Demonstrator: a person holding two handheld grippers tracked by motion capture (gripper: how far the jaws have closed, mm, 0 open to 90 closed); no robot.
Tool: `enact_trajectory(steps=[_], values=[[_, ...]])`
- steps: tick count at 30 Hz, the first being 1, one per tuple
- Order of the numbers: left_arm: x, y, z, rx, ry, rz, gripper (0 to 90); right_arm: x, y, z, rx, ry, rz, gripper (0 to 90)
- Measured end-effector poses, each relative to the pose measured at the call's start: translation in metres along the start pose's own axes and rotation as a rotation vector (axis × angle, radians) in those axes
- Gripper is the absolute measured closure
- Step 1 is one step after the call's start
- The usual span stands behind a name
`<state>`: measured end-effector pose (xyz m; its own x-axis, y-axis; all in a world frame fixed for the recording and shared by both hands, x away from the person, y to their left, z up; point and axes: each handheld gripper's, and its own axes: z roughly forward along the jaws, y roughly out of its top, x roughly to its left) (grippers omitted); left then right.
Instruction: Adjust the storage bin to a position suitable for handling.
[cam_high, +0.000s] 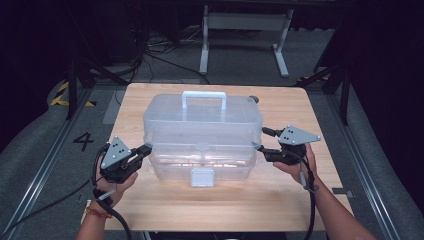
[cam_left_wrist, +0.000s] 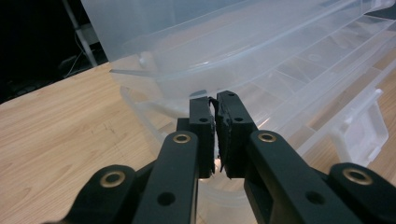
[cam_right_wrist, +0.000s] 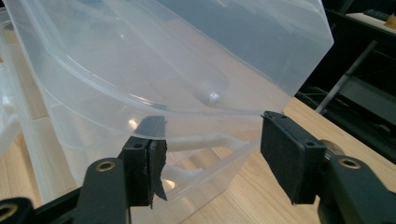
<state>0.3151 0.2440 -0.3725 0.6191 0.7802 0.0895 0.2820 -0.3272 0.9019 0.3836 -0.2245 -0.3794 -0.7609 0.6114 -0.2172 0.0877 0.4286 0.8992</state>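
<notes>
Toolbox (cam_high: 202, 135), clear plastic, centre frame on tabletop (cam_high: 150, 205), lid ajar. Left claw (cam_high: 145, 149) nearly closed, apparently pinching its left rim to steady it; right claw (cam_high: 261, 140) gapes around lid's right edge, ungripped.

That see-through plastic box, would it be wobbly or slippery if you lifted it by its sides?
Probably a bit bendy: the clear box has thin walls and a lid that sits slightly raised. Likely light, since little shows inside. Its glossy plastic may slip, so the white handle looks the safer hold.
</notes>
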Motion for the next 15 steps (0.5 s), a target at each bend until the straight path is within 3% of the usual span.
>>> enact_trajectory(steps=[5,7,9,11,12,13,15], values=[[0.005,-0.004,-0.012,-0.03,0.038,-0.012,78.3,0.002,0.002,-0.002,-0.037,-0.014,0.003,43.9],[0.005,-0.005,-0.019,-0.047,0.065,-0.03,69.3,0.001,0.004,-0.003,-0.058,-0.026,0.012,45.9],[0.006,-0.007,-0.023,-0.043,0.07,-0.024,68.4,0.001,0.005,-0.003,-0.064,-0.032,0.009,46.5],[0.005,-0.015,-0.024,0.007,0.085,-0.003,62.6,-0.001,0.008,-0.003,-0.086,-0.05,0.016,47.0],[0.005,-0.015,-0.024,0.007,0.085,-0.003,60.8,-0.001,0.008,-0.003,-0.086,-0.05,0.016,47.0],[0.005,-0.021,-0.022,0.043,0.091,0.001,60.8,-0.001,0.008,-0.003,-0.092,-0.052,0.023,47.0],[0.006,-0.031,-0.019,0.066,0.087,0.001,55.1,-0.002,0.01,-0.003,-0.11,-0.068,0.031,47.0]])
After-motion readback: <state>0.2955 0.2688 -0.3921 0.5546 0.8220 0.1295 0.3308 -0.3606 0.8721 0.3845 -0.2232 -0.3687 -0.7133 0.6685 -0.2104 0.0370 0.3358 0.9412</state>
